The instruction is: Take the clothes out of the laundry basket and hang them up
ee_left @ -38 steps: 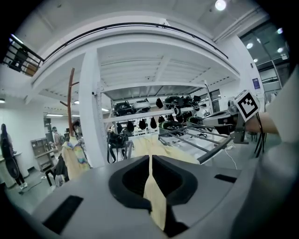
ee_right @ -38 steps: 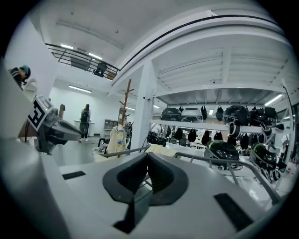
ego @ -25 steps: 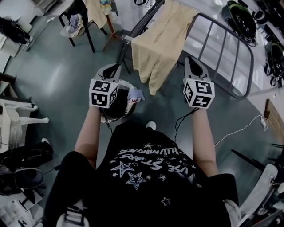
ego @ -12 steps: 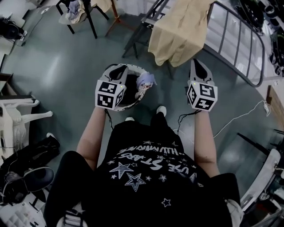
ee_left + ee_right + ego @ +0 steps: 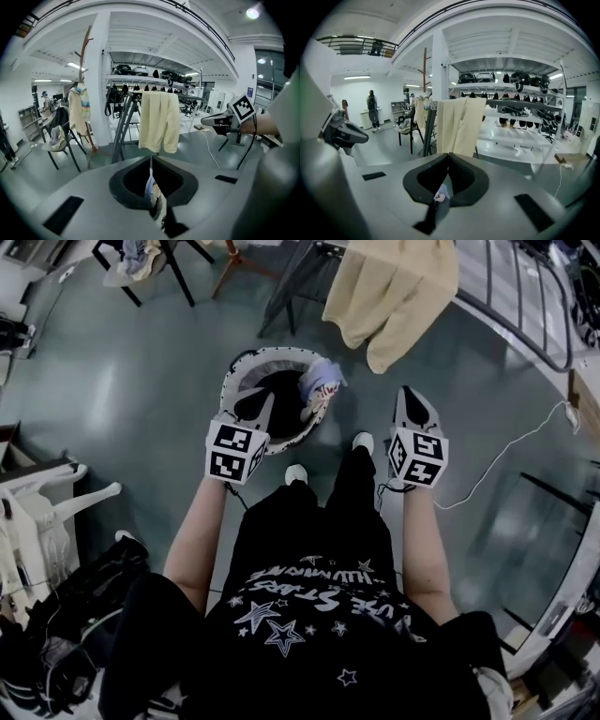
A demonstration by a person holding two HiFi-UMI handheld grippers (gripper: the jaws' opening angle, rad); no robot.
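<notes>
A round laundry basket (image 5: 239, 371) stands on the floor in front of my feet. A printed bluish cloth (image 5: 321, 382) lies over its right rim. My left gripper (image 5: 255, 401) hovers over the basket's near rim, jaws shut (image 5: 150, 159), with no garment seen hanging from it. My right gripper (image 5: 412, 395) is to the right of the basket above bare floor, also shut (image 5: 448, 155) and holding nothing that shows. A pale yellow garment (image 5: 394, 287) hangs over the drying rack (image 5: 520, 296) beyond the basket and faces both grippers (image 5: 159, 122) (image 5: 459, 126).
A chair with clothes (image 5: 141, 259) stands at the far left beside a wooden coat stand (image 5: 84, 70). A white cable (image 5: 506, 456) trails over the floor at right. A white chair (image 5: 37, 512) and black bags (image 5: 66, 634) crowd the left side.
The view has swung down and back: basket and rack now sit higher in the picture. Both grippers have come nearer my body, the left from over the basket's middle to its near rim. Jaws stay shut.
</notes>
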